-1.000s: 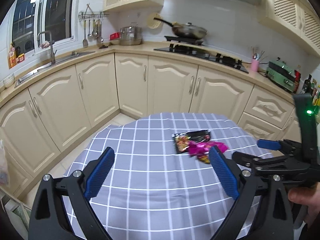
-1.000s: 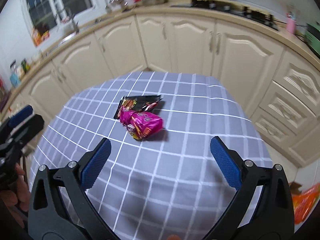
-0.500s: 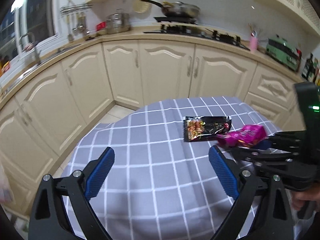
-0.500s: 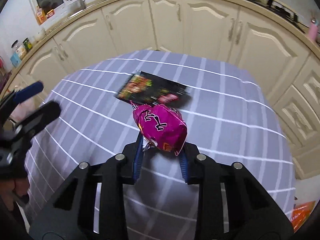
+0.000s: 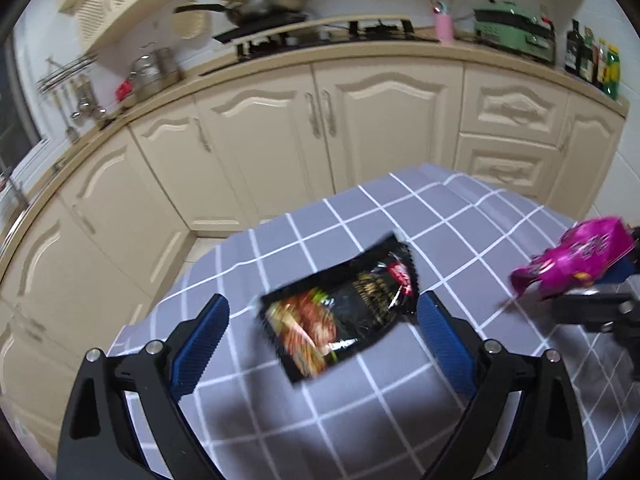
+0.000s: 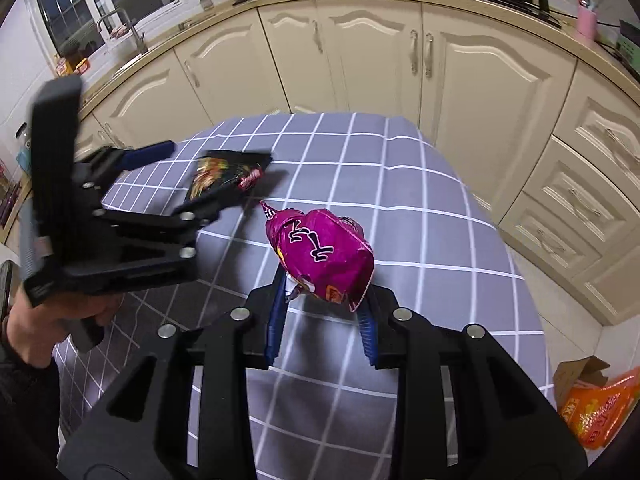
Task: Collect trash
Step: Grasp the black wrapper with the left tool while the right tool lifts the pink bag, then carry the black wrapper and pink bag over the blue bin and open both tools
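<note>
Starting at the left, my left claw (image 5: 322, 334) stands wide open over the flat black snack packet (image 5: 340, 316), which lies between its blue ribbed pads (image 5: 200, 344) on the desk (image 5: 460, 216) with its grey, white-checked cloth; the pads are not touching it. To take it well, I judge I should come lower until the pad tips meet the cloth on either side of the packet, then close across its narrow width so the thin film buckles up into the grip instead of sliding away. The packet looks glossy, slick and nearly empty, with a crimped edge, so a shallow pinch may slip. Moving right, my right claw (image 6: 322, 320) is clamped on the magenta wrapper (image 6: 320, 254), a crumpled, puffy foil bag held clear above the cloth. On the floor at far right sit a cardboard box (image 6: 580, 372) and an orange bag (image 6: 600, 408), possibly where the trash goes.
</note>
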